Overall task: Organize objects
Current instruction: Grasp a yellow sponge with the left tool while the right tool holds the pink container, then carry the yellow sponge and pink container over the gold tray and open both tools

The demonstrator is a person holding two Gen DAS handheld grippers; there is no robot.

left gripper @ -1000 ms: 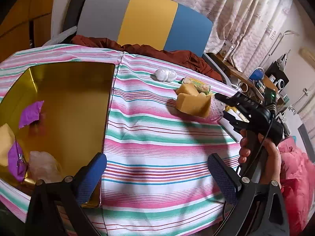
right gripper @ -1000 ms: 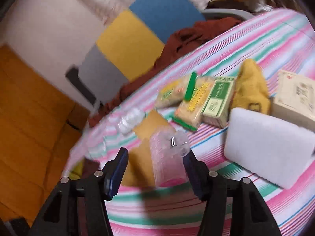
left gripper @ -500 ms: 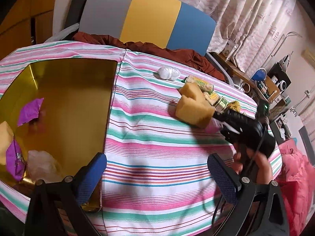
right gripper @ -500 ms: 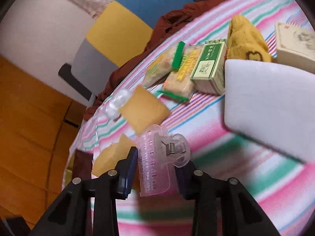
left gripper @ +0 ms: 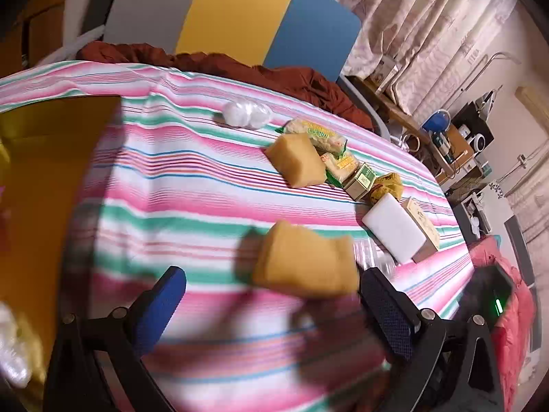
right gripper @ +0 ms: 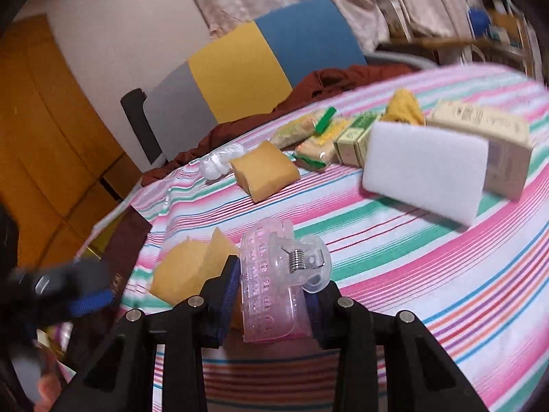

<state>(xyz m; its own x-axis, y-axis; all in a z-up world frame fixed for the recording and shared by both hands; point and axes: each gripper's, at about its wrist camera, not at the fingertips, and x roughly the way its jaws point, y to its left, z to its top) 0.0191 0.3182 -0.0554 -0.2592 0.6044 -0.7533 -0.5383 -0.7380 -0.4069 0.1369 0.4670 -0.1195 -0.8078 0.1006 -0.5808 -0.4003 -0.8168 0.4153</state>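
Note:
My right gripper [right gripper: 271, 295] is shut on a clear pink hair clip [right gripper: 271, 274], held just above the striped cloth. A yellow sponge [right gripper: 187, 267] sits right behind the clip; in the left wrist view this sponge [left gripper: 305, 261] looks blurred and lies between my open, empty left gripper's [left gripper: 271, 305] fingers. A second yellow sponge [left gripper: 296, 163] lies farther back. The gold tray [left gripper: 44, 171] is at the left, its contents mostly out of frame. The left gripper [right gripper: 73, 292] shows blurred in the right wrist view.
A white foam block [right gripper: 423, 175], a beige box [right gripper: 490, 137], a green box [right gripper: 355, 140], snack packets [right gripper: 308, 127], a yellow cloth [right gripper: 403, 106] and a white plastic wad [right gripper: 219, 163] lie on the striped table [right gripper: 429, 267]. A colour-block chair [left gripper: 240, 17] with brown cloth stands behind.
My right gripper closed on the pink clip and carried it left, toward the tray. My left gripper swung right, so the near sponge now sits between its fingers.

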